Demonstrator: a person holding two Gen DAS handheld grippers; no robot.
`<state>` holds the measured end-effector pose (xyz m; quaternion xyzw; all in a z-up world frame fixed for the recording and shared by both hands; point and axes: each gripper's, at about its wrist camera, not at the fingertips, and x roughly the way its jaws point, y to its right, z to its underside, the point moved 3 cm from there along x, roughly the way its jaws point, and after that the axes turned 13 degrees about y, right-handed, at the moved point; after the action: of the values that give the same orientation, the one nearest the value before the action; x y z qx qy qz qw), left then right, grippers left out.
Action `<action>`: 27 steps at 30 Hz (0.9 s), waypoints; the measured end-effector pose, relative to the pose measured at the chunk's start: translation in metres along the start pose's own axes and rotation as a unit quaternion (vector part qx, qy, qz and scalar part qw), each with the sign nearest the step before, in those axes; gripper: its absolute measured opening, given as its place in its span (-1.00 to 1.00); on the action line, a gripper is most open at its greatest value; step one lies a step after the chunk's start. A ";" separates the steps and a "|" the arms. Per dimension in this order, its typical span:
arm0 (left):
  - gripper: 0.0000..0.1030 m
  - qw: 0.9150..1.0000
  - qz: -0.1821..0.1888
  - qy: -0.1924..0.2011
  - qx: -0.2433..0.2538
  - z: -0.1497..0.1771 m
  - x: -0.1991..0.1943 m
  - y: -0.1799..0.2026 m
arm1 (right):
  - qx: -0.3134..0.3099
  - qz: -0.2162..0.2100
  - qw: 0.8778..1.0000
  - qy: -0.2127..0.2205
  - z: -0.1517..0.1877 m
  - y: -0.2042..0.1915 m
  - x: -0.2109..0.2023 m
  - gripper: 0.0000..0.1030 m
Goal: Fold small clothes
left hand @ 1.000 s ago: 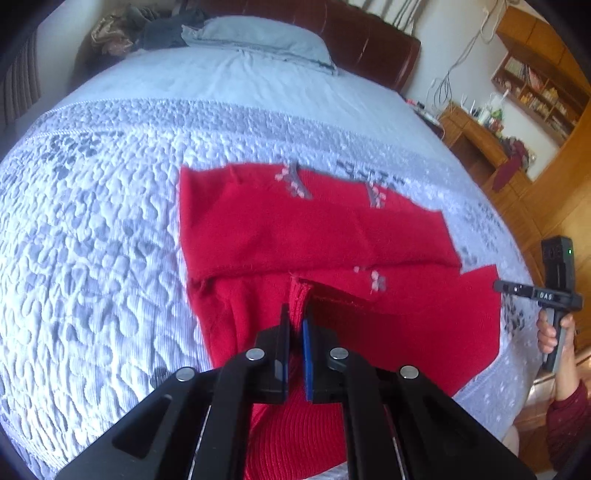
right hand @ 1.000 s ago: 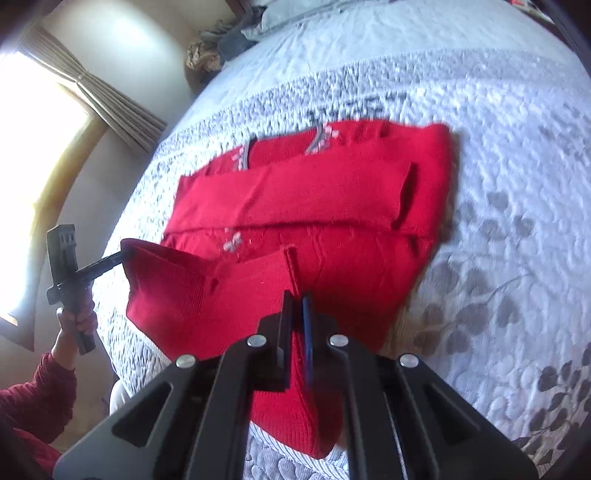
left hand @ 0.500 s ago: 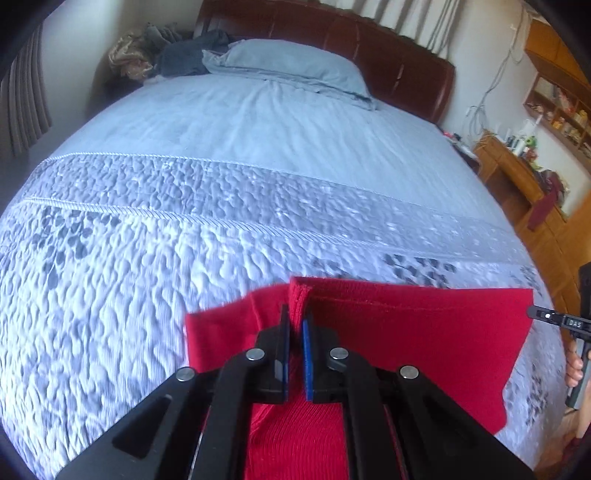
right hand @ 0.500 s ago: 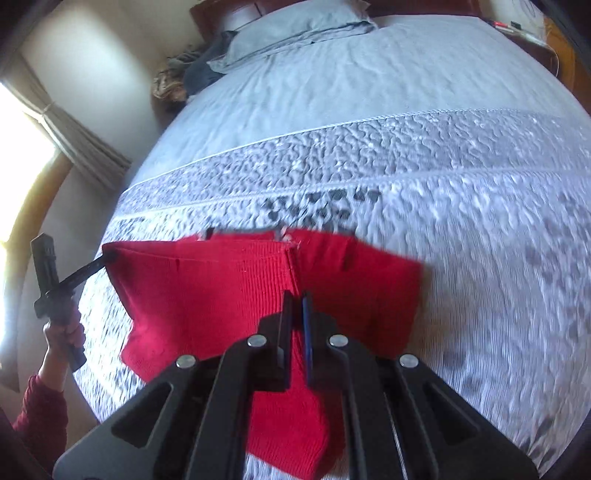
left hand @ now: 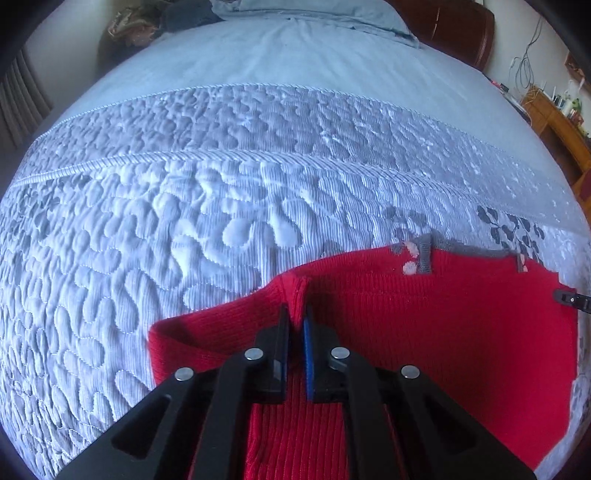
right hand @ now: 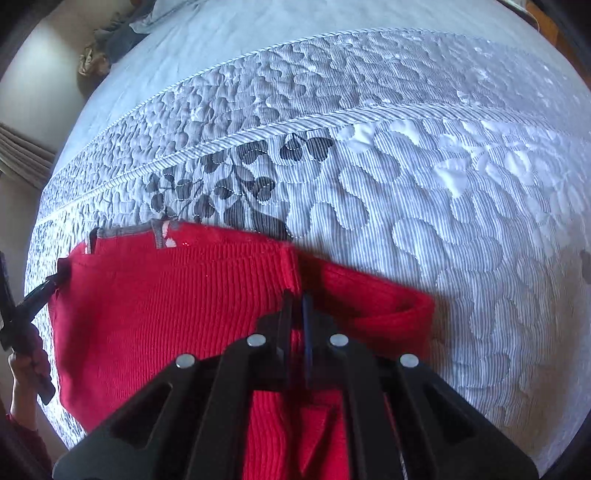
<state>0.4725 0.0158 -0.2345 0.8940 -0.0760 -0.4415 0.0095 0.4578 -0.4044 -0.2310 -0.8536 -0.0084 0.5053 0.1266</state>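
Observation:
A small red knitted garment with grey trim lies on the quilted bed cover. Its lower part is folded up over the rest, the folded edge reaching almost to the grey neck trim. My left gripper is shut on the ribbed hem at one corner. My right gripper is shut on the hem at the other corner. Each gripper's tip shows at the edge of the other's view: the right one, the left one held by a hand.
The blue-grey quilted cover spreads beyond the garment, with a plain sheet and pillow at the head. A heap of clothes lies in the far corner. A wooden desk stands to the right of the bed.
Both grippers have carried the hem forward and down over the garment, from near the lower part up to the neck trim. The sleeves and body are now covered by the folded layer.

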 end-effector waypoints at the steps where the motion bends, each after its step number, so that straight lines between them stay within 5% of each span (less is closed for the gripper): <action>1: -0.81 1.000 -0.001 -0.004 0.000 -0.001 -0.001 -0.001 | -0.003 0.003 1.000 0.000 -0.001 -0.001 -0.002 -0.86; 3: -0.64 1.000 -0.006 -0.011 0.000 -0.005 -0.008 -0.002 | -0.012 0.008 1.000 0.005 -0.002 -0.003 -0.013 -0.69; 5: -0.15 1.000 -0.014 -0.009 0.004 -0.009 -0.024 -0.004 | -0.009 -0.011 1.000 0.013 -0.002 -0.003 -0.031 -0.65; 10: 0.10 0.999 0.000 -0.040 0.010 0.023 -0.080 -0.010 | -0.040 -0.058 0.998 0.002 0.043 -0.003 -0.085 -0.59; 16: 0.12 0.997 0.015 -0.074 0.008 0.104 -0.131 -0.020 | -0.072 -0.079 0.994 -0.038 0.123 -0.006 -0.119 -0.41; 18: 0.12 0.997 0.022 -0.078 -0.002 0.120 -0.139 -0.021 | -0.064 -0.081 0.994 -0.041 0.139 -0.001 -0.123 -0.24; 23: 0.08 0.994 0.039 -0.093 -0.030 0.145 -0.140 -0.019 | -0.049 -0.111 0.991 -0.061 0.161 -0.004 -0.119 -0.23; 24: 0.06 0.995 0.035 -0.091 -0.029 0.146 -0.140 -0.018 | -0.052 -0.119 0.989 -0.065 0.165 -0.008 -0.117 -0.29; 26: -0.29 0.995 0.038 -0.091 -0.024 0.146 -0.139 -0.015 | -0.059 -0.118 0.989 -0.073 0.167 -0.013 -0.113 -0.58; 27: -0.36 0.995 0.036 -0.093 -0.027 0.146 -0.138 -0.015 | -0.064 -0.116 0.988 -0.075 0.168 -0.014 -0.113 -0.86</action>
<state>0.2764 0.0583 -0.2159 0.8452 -0.0969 -0.5240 0.0420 0.2590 -0.3717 -0.2070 -0.8126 -0.1498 0.5484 0.1284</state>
